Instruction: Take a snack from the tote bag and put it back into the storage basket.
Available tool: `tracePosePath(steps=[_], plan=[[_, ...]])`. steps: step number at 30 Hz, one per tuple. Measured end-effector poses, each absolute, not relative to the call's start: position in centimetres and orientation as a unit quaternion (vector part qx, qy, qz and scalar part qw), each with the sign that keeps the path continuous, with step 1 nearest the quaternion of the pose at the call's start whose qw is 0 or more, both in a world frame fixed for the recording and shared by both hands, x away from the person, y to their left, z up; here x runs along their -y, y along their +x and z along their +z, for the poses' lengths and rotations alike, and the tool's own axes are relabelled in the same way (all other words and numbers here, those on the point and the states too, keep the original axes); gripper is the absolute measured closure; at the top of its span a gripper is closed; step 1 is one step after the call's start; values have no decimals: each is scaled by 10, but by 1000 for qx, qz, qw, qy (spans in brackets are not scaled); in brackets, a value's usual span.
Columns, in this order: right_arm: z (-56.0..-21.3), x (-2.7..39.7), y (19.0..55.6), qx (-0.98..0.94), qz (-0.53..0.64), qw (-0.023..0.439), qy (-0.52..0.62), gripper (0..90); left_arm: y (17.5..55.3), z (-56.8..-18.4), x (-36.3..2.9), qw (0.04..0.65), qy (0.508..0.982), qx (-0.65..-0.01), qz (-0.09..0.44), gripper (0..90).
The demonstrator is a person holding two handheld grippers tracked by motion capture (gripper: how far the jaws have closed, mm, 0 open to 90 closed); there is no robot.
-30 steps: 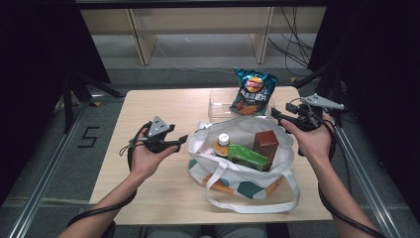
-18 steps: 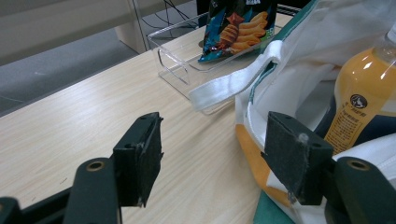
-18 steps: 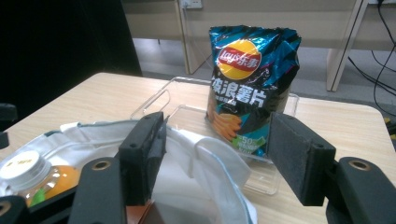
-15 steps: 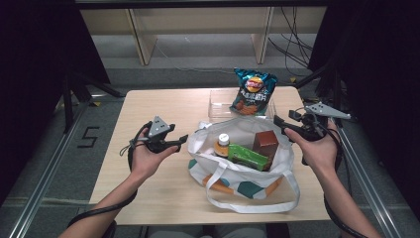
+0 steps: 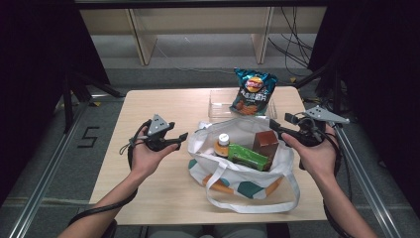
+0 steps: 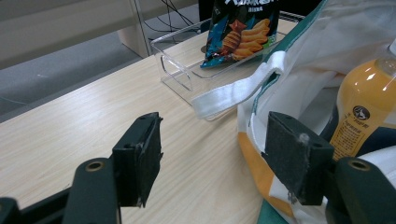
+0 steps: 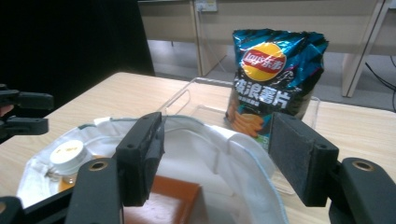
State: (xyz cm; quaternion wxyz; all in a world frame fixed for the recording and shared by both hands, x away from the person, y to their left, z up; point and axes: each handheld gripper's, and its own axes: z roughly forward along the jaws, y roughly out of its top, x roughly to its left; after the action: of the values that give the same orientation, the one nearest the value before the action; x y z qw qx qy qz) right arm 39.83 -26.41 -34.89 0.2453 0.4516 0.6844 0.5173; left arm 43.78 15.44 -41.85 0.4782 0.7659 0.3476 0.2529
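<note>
Pale wood-grain table fills the middle of the high view, with grey floor around it and light wooden shelving behind. Nearest the person's edge lies a white tote bag with orange and green patches; its handles loop toward the front edge of the table. Inside the open bag stand an orange bottle with a white cap, a green packet lying slanted beside it, and a brown box upright at the right.

To the left of the bag, the left gripper is held over the table, just beside the bag's left rim and not touching it. In the left gripper view its jaws stand spread with nothing between them: bare table shows in the gap, and the bag's wall and the orange bottle sit just past the right-hand jaw.

At the bag's right rim the right gripper points across the opening. In the right gripper view its jaws are spread wide and empty above the bag's white rim; the brown box shows low between them, and the bottle cap lies farther left.

Beyond the bag a clear plastic tray sits near the far edge. A blue chip bag stands upright in the tray
</note>
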Motion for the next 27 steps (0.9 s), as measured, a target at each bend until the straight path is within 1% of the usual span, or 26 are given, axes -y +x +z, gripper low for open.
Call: tracePosePath(steps=[1, 3, 11, 13, 14, 15, 20, 27], plan=[[-348, 263, 397, -685, 519, 240, 451, 363, 438, -419, -154, 478, 766, -348, 253, 355], [-349, 263, 397, -687, 521, 247, 442, 361, 437, -418, -153, 481, 764, -349, 252, 355], [-351, 257, 388, -691, 520, 238, 442, 355, 437, -416, -154, 481, 764, -347, 253, 354], [-353, 253, 385, -691, 519, 227, 450, 352, 437, -416, -155, 482, 764, -346, 255, 355], [-356, 253, 386, -695, 518, 233, 441, 349, 437, -416, -154, 483, 763, -348, 253, 355], [-357, 251, 385, -696, 518, 226, 443, 348, 437, -416, -154, 483, 763, -348, 253, 355], [-364, 247, 383, -698, 517, 232, 438, 317, 437, -416, -155, 482, 764, -347, 254, 355], [-364, 239, 378, -701, 516, 230, 435, 280, 437, -414, -155, 481, 764, -344, 256, 354]])
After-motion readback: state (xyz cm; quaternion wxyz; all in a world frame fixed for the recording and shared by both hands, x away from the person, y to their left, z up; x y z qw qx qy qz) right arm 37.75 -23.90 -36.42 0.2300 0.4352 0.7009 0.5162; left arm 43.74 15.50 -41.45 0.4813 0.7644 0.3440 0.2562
